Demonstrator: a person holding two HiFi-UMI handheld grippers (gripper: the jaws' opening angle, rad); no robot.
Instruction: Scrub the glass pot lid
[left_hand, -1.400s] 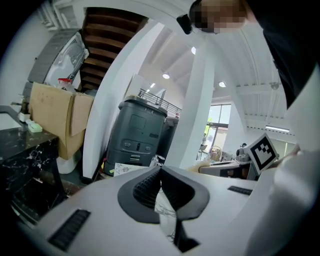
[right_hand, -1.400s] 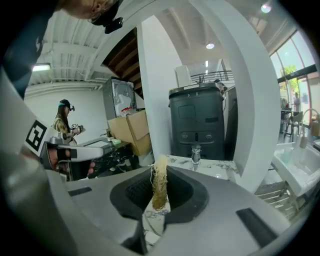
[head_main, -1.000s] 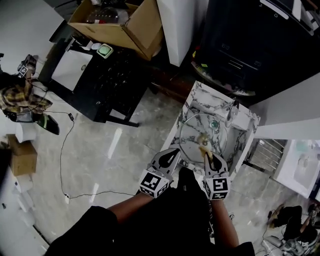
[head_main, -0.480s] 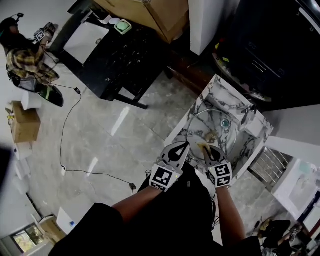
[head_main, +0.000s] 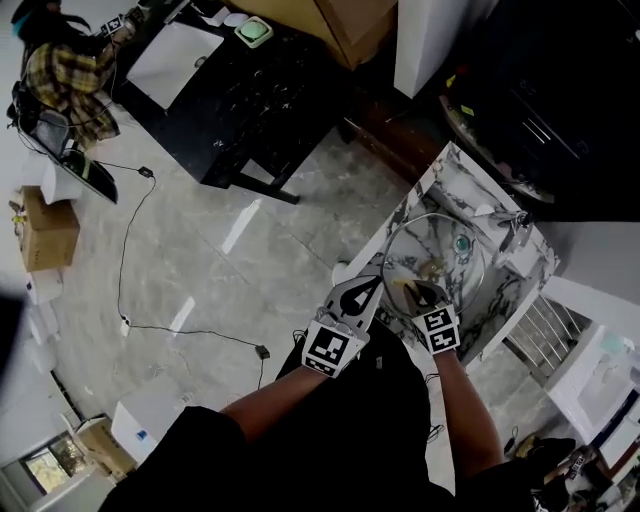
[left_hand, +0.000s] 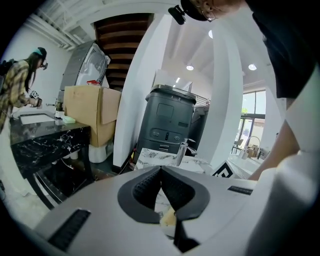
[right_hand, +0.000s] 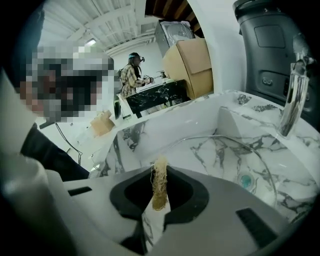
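Lid in the sink, scrubbing goes on, I judge
The clear, round glass pot lid (head_main: 420, 245) lies flat in the veined marble sink (head_main: 455, 170). Since a second ago only my view swung: the right tool (head_main: 416, 290) stays clamped on a fibrous tan scrubber (head_main: 400, 282) at the lid's 7 o'clock, the left tool (head_main: 365, 290) closed, seemingly empty, at 8.
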